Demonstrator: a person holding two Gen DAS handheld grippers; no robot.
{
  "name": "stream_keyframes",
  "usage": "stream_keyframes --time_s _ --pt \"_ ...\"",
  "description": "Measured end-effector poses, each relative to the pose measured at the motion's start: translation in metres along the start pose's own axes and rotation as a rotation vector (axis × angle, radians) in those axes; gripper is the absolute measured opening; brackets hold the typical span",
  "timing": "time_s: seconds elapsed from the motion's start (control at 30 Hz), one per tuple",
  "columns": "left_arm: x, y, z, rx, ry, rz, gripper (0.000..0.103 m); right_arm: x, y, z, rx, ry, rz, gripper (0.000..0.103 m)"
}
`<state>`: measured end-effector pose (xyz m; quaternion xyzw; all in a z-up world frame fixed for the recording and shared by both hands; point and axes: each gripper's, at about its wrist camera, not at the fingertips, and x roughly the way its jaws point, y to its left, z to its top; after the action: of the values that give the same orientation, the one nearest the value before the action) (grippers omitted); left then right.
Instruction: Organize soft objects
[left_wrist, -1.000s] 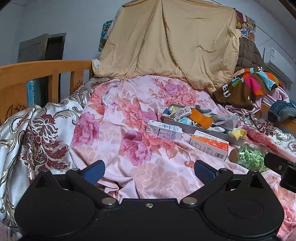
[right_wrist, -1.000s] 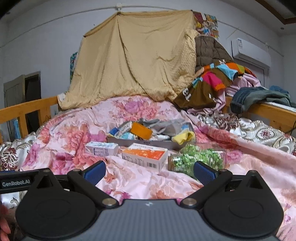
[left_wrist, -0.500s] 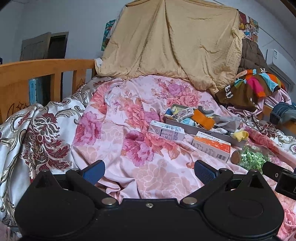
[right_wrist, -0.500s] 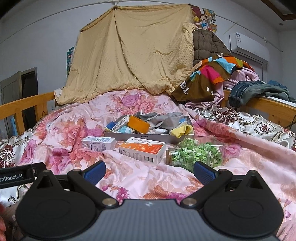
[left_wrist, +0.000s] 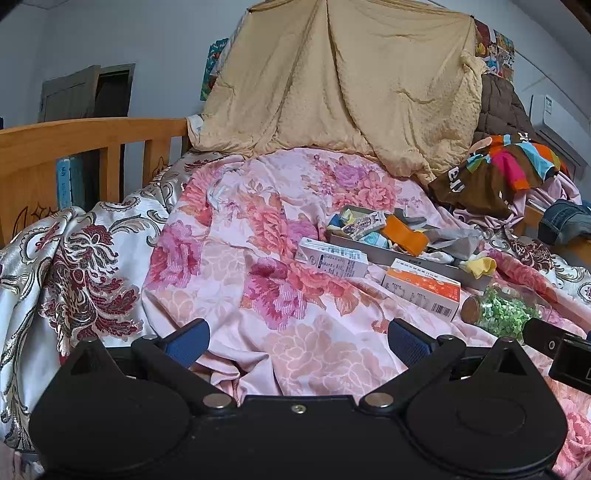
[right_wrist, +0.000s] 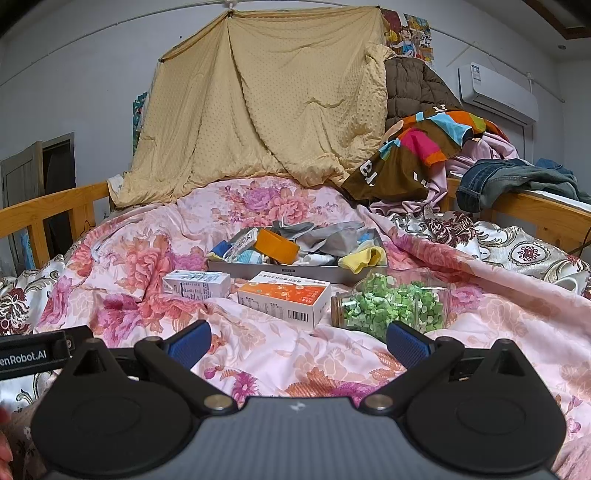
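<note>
One legible label, "enRobot.AI", marks the left gripper (right_wrist: 35, 356).

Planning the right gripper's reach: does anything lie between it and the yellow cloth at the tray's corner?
Yes. From the right gripper, jaws open, the orange box and the jar of green bits lie on the quilt in front of the tray, where the yellow cloth hangs.

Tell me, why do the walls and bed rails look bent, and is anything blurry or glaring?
Left wrist view: the wide lens bows the wooden rail and darkens the corners; the boxes stay sharp. Right wrist view: the air conditioner leans in the same curve; light is soft and even, with no glare, though the jar shows faint reflections. Both tools sit open at the bottom.
</note>
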<state>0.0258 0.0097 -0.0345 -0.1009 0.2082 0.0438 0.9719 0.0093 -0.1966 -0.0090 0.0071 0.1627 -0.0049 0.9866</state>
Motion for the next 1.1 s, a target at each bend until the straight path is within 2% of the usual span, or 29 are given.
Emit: stream_keyframes --time_s 1.1 --pt "0.0019 0.0031 -0.0003 -0.004 0.006 0.006 0.102 0.0008 -0.0006 -0.0015 0.001 -0.001 0.001 0.103"
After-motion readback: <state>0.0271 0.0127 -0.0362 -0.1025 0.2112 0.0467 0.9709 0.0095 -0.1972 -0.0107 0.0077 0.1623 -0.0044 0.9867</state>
